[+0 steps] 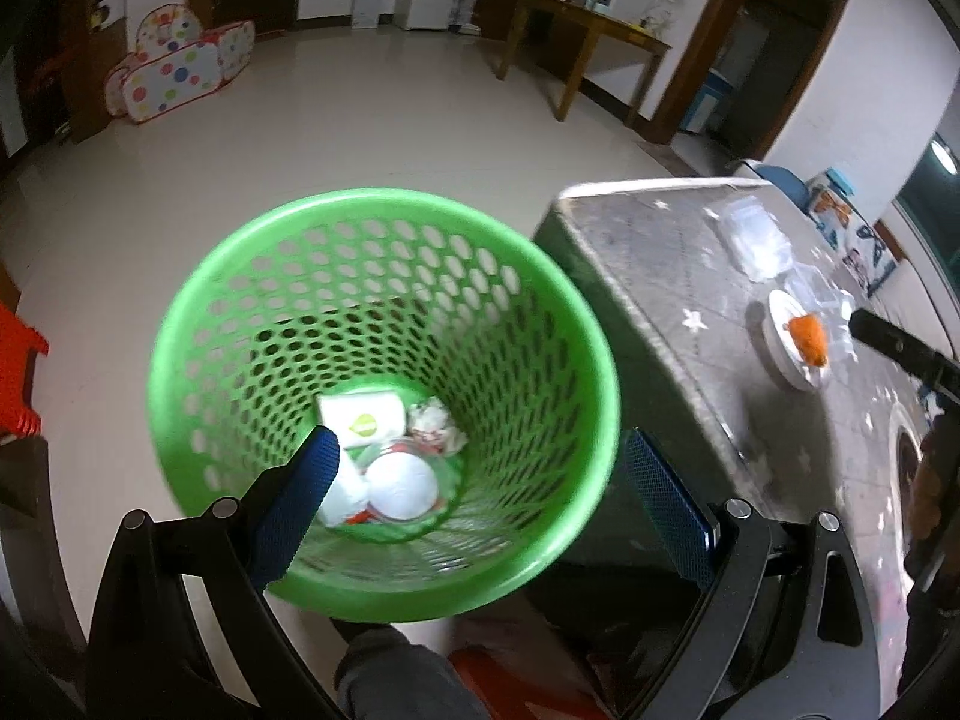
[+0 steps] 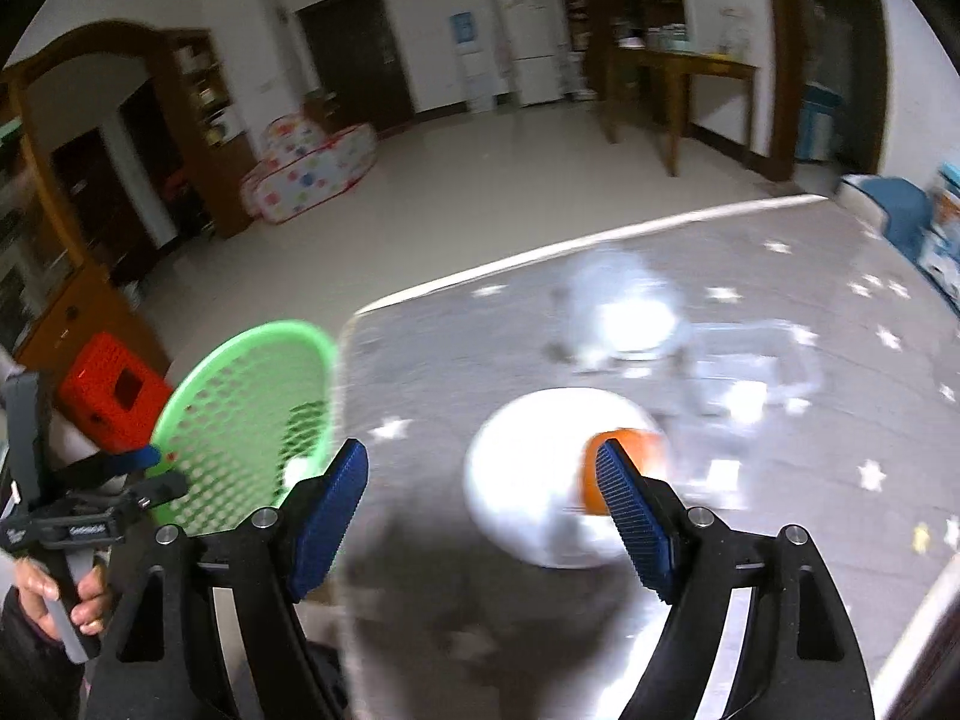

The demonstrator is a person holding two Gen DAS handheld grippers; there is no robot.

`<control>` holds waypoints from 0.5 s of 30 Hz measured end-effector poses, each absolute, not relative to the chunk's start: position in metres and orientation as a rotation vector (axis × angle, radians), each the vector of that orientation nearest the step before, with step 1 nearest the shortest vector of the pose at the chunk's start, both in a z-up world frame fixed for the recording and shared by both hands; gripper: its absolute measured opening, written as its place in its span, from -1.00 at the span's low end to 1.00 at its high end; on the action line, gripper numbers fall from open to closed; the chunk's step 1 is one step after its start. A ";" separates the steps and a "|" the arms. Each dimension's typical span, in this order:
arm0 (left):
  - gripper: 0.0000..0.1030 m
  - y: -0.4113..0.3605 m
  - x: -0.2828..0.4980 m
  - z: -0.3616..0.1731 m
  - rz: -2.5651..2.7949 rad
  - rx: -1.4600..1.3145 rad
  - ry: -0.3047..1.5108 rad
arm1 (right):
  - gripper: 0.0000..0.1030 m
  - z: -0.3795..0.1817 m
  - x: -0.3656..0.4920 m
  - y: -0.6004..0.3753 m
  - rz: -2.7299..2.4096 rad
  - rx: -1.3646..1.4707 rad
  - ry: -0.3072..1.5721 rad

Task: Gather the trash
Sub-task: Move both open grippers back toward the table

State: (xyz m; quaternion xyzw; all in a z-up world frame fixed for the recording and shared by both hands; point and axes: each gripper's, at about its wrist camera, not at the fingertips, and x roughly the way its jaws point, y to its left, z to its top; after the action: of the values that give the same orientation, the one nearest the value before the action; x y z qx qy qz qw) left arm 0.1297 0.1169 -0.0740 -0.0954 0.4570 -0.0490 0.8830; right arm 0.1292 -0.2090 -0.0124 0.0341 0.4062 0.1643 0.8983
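Trash, left wrist view: already in the green basket (image 1: pixel 384 402), down at the bottom, lie a white packet (image 1: pixel 360 417), a crumpled wrapper (image 1: pixel 437 425) and a round white lid or cup (image 1: pixel 402 487).
Basket: upright on the floor, mouth facing up, just beside the table (image 1: pixel 660 276).
Left gripper (image 1: pixel 480 504): spread wide over the basket mouth, nothing between the blue pads!
Still on the table: an orange scrap (image 1: pixel 810 339) on a white plate (image 1: pixel 780 324), clear plastic packaging (image 1: pixel 757 243) behind it.

Right wrist view, table: the white plate (image 2: pixel 528 474) sits right ahead, blurred.
Orange scrap (image 2: pixel 636 450): at the plate's far right edge; too smeared to tell its long axis or which way it points.
Right gripper (image 2: pixel 483 483): fingers wide apart, empty, hovering near the plate.
Clear packaging (image 2: pixel 744 372): further back, untouched.
Progress: I'd say partly done, several pieces binned, the scrap and plastic still to go.
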 end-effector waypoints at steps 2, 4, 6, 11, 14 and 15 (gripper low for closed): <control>0.84 0.107 0.133 -0.073 -0.118 -0.189 0.954 | 0.47 -0.013 0.132 -0.232 0.288 0.090 0.840; 0.84 0.096 0.136 -0.072 -0.137 -0.178 0.956 | 0.47 -0.016 0.136 -0.254 0.239 0.119 0.850; 0.84 0.085 0.138 -0.071 -0.151 -0.160 0.953 | 0.47 -0.022 0.138 -0.271 0.203 0.148 0.864; 0.84 0.059 0.143 -0.068 -0.185 -0.116 0.947 | 0.47 -0.039 0.145 -0.297 0.167 0.194 0.903; 0.84 0.046 0.147 -0.065 -0.203 -0.093 0.943 | 0.47 -0.045 0.153 -0.299 0.169 0.233 0.921; 0.84 0.043 0.147 -0.064 -0.207 -0.087 0.941 | 0.47 -0.048 0.156 -0.300 0.172 0.247 0.925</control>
State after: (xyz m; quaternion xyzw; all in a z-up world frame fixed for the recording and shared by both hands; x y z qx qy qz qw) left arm 0.1475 0.0430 -0.0644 -0.0418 0.4526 -0.0996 0.8852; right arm 0.1557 -0.3000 -0.0477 0.1186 0.4445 0.0827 0.8840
